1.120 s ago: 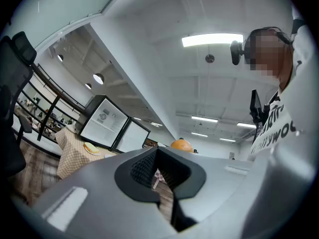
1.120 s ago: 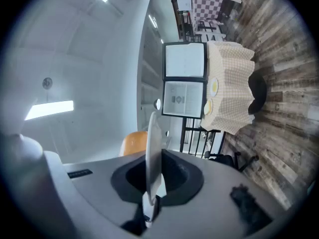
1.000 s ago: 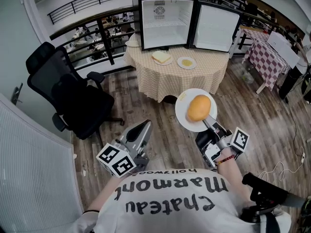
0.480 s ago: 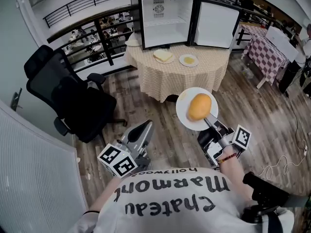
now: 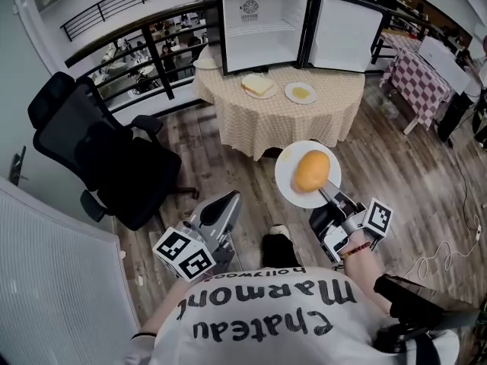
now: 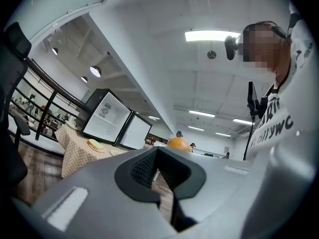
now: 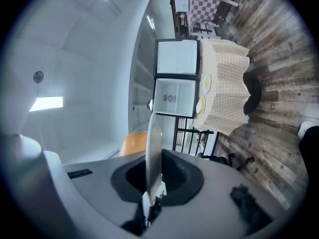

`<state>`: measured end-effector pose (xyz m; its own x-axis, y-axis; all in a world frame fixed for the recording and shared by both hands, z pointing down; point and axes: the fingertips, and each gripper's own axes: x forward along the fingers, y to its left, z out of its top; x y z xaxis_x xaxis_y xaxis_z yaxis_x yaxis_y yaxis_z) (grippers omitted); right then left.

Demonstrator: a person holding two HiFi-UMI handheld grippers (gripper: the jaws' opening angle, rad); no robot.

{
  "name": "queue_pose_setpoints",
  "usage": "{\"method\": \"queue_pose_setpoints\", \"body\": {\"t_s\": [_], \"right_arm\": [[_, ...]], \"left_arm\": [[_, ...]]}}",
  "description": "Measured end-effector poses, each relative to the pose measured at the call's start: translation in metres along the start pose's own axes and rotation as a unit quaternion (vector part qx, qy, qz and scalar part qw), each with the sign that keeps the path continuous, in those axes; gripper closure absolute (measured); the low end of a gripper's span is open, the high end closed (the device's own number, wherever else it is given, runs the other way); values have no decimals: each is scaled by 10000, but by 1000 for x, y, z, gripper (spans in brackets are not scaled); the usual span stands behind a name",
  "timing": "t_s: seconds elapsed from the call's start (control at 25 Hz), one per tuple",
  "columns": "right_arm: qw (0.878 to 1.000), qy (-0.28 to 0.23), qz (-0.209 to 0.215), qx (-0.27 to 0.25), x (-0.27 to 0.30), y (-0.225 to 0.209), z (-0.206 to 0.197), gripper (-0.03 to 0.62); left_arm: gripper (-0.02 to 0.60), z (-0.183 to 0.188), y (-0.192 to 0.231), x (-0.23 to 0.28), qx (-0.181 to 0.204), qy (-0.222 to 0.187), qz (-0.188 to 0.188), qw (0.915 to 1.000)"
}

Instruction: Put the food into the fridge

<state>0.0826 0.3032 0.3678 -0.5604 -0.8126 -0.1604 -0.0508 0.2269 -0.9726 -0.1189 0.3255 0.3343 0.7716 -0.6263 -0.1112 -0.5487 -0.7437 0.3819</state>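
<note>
Head view showed the black mini fridge with a white interior (image 5: 262,29) standing open on the round worktop draped in beige checked cloth (image 5: 281,120), well apart from the person. The black office chair (image 5: 99,154) stood off to the left of the way there.

The right tool (image 5: 326,192) was clamped on the near rim of the round white plate (image 5: 289,182), held out over the wooden floor. The orange-yellow domed bun (image 5: 312,170) sat loose on the plate. The left tool (image 5: 227,200) hung empty, its jaws drawn together.

The main risk looked to be the single rim pinch: the plate could pivot or sag in the jaws during the walk, and any tilt would probably roll the bun onto the floor.

At the fridge, the two small plates of pale food (image 5: 259,87) lying just before the opening could be knocked if the carried plate came in low.
</note>
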Motion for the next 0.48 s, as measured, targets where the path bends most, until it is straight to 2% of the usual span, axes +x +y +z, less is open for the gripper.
{"method": "queue_pose_setpoints", "body": {"t_s": [0.2, 0.48], "right_arm": [[9995, 272, 130, 132, 46, -23, 32, 569], [9977, 555, 401, 32, 123, -35, 126, 569]], "left_arm": [[577, 1, 35, 51, -80, -44, 79, 9999], [577, 27, 94, 152, 14, -238, 266, 9994]]}}
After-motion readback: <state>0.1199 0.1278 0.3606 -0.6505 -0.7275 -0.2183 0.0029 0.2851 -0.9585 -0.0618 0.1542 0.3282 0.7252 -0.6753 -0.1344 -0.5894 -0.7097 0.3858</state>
